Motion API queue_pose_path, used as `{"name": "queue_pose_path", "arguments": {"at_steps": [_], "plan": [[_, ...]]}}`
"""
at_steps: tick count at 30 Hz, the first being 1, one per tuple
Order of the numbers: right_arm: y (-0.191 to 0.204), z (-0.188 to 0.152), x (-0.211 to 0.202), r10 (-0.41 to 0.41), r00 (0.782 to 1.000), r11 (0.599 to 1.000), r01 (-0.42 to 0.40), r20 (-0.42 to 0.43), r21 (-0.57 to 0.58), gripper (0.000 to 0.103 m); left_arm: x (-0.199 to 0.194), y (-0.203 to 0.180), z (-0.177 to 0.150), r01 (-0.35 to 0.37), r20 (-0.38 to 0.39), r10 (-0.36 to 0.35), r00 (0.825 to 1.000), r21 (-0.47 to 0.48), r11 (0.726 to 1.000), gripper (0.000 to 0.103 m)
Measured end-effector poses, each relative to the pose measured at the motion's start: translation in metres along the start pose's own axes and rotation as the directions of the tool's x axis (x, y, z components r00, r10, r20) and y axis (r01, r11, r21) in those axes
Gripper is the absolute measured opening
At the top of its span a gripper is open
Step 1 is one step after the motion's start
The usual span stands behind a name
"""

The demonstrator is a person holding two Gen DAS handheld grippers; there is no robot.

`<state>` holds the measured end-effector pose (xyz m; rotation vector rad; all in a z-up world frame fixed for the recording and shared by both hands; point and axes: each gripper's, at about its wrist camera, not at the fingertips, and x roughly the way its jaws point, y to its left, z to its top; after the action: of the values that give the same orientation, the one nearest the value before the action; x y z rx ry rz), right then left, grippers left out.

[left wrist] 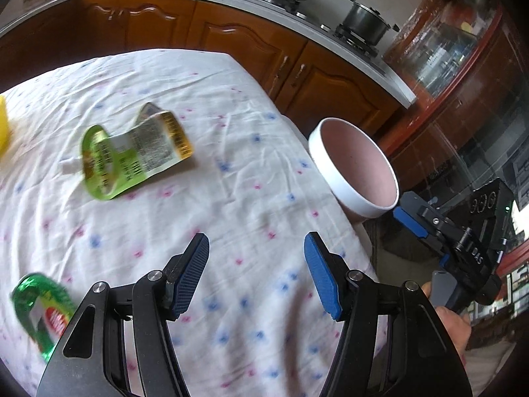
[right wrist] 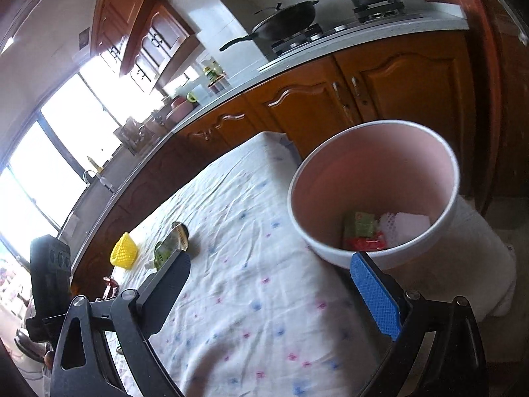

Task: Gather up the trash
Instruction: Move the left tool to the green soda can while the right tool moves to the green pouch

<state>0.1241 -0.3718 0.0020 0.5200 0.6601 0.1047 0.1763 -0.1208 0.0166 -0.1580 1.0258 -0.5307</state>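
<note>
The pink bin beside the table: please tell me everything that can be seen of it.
The bin is round, white outside and on the rim, pale pink inside, and looks like plastic. It has no lid and stands upright, just off the edge of the table; whether they touch cannot be told. At its bottom lie a green packet, a red wrapper and white paper. No gripper touches it.

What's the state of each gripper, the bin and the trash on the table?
left gripper: open, empty, over the cloth
right gripper: open, empty, beside the bin
bin: upright, wrappers at the bottom
green pouch: crumpled, lying on the cloth
green wrapper: lying on the cloth, near edge
yellow object: on the cloth, far end
</note>
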Motion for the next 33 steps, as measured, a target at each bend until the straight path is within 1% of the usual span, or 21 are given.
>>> {"name": "queue_pose_path", "arguments": {"at_steps": [6,10,11,14,22,25,30,33], "plan": [[0.021,-0.008,0.016,0.028,0.999,0.999,-0.029,-0.041,-0.029,0.098,-0.025,0.029,-0.015,-0.017,0.023,0.018,1.000,-0.055,0.998,0.061],[0.039,-0.013,0.029,0.047,0.997,0.997,-0.050,-0.068,-0.051,0.098,-0.043,0.052,-0.024,-0.042,0.052,0.047,0.998,-0.096,0.994,0.061],[0.043,-0.014,0.032,0.050,0.996,0.997,-0.055,-0.075,-0.059,0.098,-0.049,0.058,-0.027,-0.059,0.064,0.066,0.996,-0.104,0.993,0.061],[0.060,-0.016,0.042,0.068,0.993,0.992,-0.078,-0.096,-0.096,0.098,-0.064,0.073,-0.034,-0.095,0.085,0.106,0.991,-0.124,0.988,0.061],[0.104,-0.014,0.069,0.105,0.983,0.968,-0.136,-0.148,-0.212,0.098,-0.093,0.121,-0.052,-0.137,0.104,0.162,0.981,-0.213,0.967,0.061],[0.118,-0.012,0.082,0.111,0.981,0.957,-0.149,-0.160,-0.248,0.098,-0.100,0.138,-0.060,-0.131,0.100,0.160,0.982,-0.250,0.959,0.061],[0.141,-0.007,0.112,0.115,0.975,0.941,-0.168,-0.189,-0.294,0.098,-0.095,0.161,-0.077,-0.109,0.061,0.133,0.989,-0.301,0.947,0.061],[0.148,-0.005,0.129,0.107,0.972,0.932,-0.172,-0.211,-0.320,0.095,-0.087,0.171,-0.084,-0.073,0.038,0.091,0.995,-0.335,0.939,0.061]]}}
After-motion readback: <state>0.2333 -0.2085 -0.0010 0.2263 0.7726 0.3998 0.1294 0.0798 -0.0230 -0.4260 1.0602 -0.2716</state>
